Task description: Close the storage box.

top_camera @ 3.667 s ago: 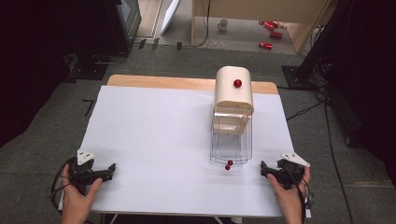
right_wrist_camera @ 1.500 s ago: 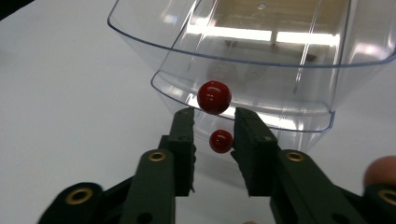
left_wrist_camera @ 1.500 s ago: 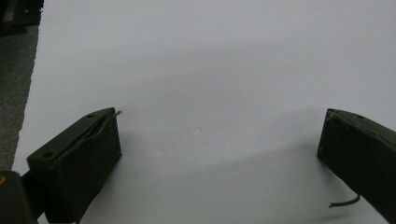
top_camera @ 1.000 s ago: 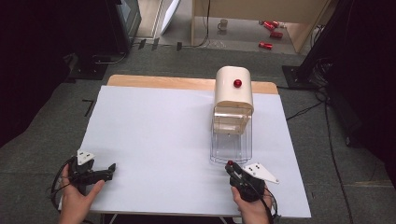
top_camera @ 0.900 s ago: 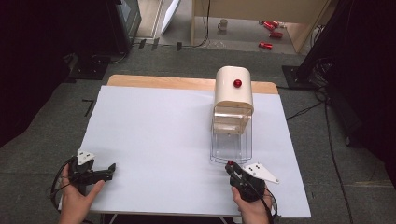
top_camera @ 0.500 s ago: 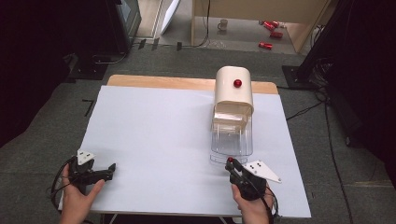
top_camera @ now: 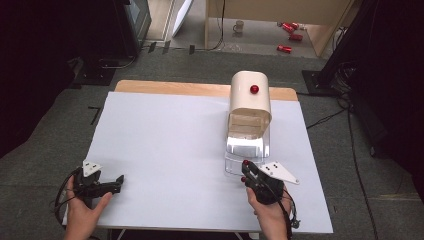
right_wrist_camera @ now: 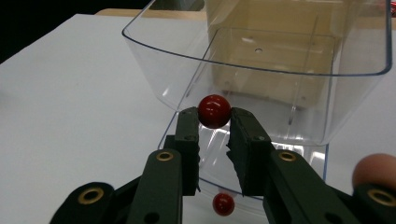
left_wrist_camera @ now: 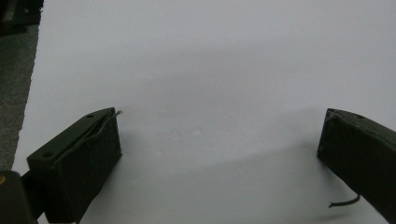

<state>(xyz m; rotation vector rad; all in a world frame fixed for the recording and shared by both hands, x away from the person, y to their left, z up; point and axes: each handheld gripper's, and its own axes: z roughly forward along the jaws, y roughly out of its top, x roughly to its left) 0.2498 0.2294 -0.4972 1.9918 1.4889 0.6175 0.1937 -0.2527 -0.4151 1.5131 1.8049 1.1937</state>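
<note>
A small red ball [right_wrist_camera: 214,111] is pinched between the tips of my right gripper [right_wrist_camera: 214,116], which is shut on it just in front of the clear plastic tray [right_wrist_camera: 154,51]. From above, this gripper [top_camera: 247,169] and its ball [top_camera: 246,163] hover at the tray's near lip [top_camera: 232,167]. A second red ball [right_wrist_camera: 223,204] lies below the jaws on the tray's flat front part. Behind the tray stands a cream dispenser [top_camera: 249,102] with a red knob [top_camera: 254,89]. My left gripper [top_camera: 119,180] rests at the table's near left, open over bare white surface [left_wrist_camera: 210,93].
A white sheet [top_camera: 170,145] covers the table, with a wooden strip [top_camera: 170,88] along the far edge. Dark floor, cables and stands surround the table. A thin stray wire [left_wrist_camera: 344,202] sticks out by the left gripper's jaw.
My right gripper came in from the right edge to the tray's front, closed on one red ball and raised it slightly toward the tray. The left gripper stayed put.
</note>
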